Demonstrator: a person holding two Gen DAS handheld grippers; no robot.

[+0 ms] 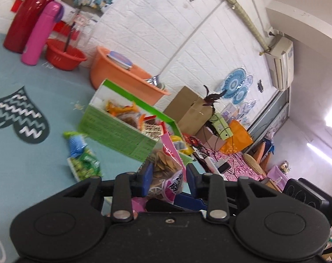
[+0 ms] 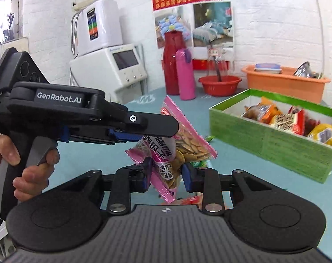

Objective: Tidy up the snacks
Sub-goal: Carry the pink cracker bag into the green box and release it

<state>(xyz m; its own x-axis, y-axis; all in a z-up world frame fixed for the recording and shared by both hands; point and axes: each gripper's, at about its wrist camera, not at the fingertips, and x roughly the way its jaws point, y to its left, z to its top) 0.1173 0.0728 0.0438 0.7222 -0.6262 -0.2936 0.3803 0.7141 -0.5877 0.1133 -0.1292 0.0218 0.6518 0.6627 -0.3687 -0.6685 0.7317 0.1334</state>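
Note:
A pink-edged clear bag of pale seeds (image 1: 163, 164) (image 2: 192, 146) hangs in the air between both grippers. My left gripper (image 1: 168, 173) is shut on it; in the right wrist view the left gripper (image 2: 166, 131) reaches in from the left and clamps the bag's upper part. My right gripper (image 2: 166, 171) is shut on the bag's lower part, blue pads against both sides. Beyond stands an open green box (image 1: 122, 133) (image 2: 264, 140) holding several snack packs (image 2: 284, 118). A green pea snack bag (image 1: 83, 160) lies on the table left of the box.
The table wears a teal cloth (image 1: 34, 153). At its back stand an orange tub (image 2: 284, 85), a red basin (image 2: 219, 85), a pink flask (image 2: 184, 76) and a red thermos (image 2: 171, 63). A hand (image 2: 29, 171) holds the left gripper's handle.

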